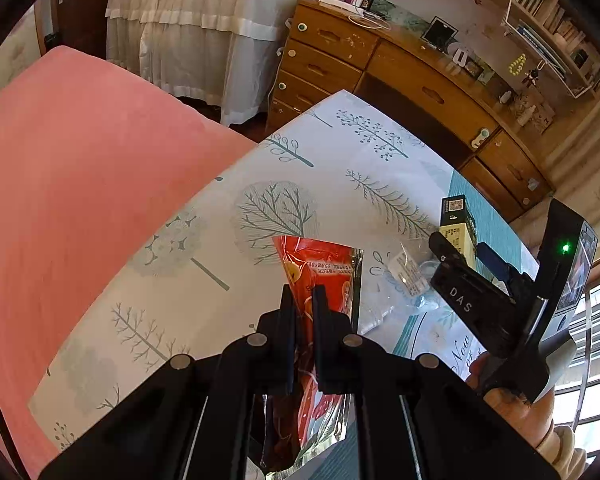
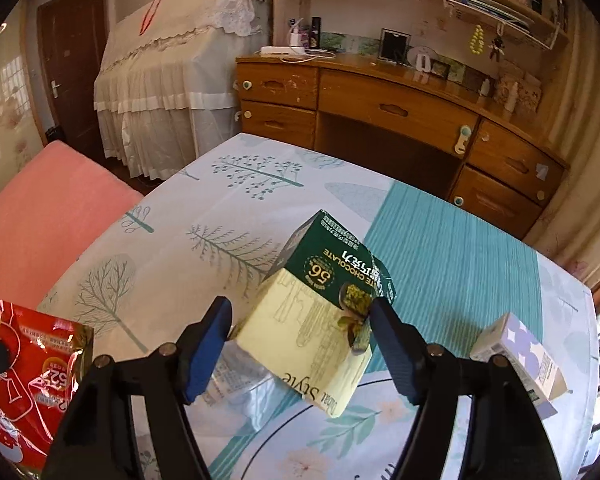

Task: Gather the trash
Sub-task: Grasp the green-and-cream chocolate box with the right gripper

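My left gripper is shut on a red foil snack bag, which hangs between its black fingers above the tree-print sheet. The same red bag shows at the lower left of the right wrist view. My right gripper stands open around a green and cream chocolate box that lies tilted on the sheet; the right pad is at the box's edge, the left pad a little off it. A clear plastic wrapper lies under the box's near corner. The right gripper also appears at the right of the left wrist view.
A small purple-and-white carton lies right of the right gripper. The tree-print sheet covers a bed, with a pink blanket on its left. A wooden desk with drawers stands past the far edge.
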### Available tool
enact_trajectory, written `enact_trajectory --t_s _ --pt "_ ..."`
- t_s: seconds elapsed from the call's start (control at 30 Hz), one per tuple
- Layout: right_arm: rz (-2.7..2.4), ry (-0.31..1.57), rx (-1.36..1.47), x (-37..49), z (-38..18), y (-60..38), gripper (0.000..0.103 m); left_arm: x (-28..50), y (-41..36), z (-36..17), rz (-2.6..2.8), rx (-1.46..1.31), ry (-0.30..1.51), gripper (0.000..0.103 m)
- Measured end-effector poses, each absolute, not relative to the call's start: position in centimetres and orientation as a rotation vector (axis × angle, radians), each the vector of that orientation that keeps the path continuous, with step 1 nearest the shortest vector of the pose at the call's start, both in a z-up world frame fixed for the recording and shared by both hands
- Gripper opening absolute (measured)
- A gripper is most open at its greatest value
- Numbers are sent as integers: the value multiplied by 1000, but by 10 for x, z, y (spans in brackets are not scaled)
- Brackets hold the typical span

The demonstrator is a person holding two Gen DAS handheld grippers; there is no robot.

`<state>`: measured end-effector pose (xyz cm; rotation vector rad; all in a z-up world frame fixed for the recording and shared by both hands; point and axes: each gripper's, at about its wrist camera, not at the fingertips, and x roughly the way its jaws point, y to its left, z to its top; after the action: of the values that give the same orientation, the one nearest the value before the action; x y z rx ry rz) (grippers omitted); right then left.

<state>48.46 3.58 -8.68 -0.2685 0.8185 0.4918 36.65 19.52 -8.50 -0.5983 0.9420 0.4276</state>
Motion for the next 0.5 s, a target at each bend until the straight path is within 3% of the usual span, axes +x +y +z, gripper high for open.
enact_trajectory --t_s 0.43,0.5 --pt "407 814 -149 492 -86 -26 61 369 179 -84 383 -573 961 5" --pt "409 812 -126 490 -84 -36 51 368 176 -83 378 -572 960 5"
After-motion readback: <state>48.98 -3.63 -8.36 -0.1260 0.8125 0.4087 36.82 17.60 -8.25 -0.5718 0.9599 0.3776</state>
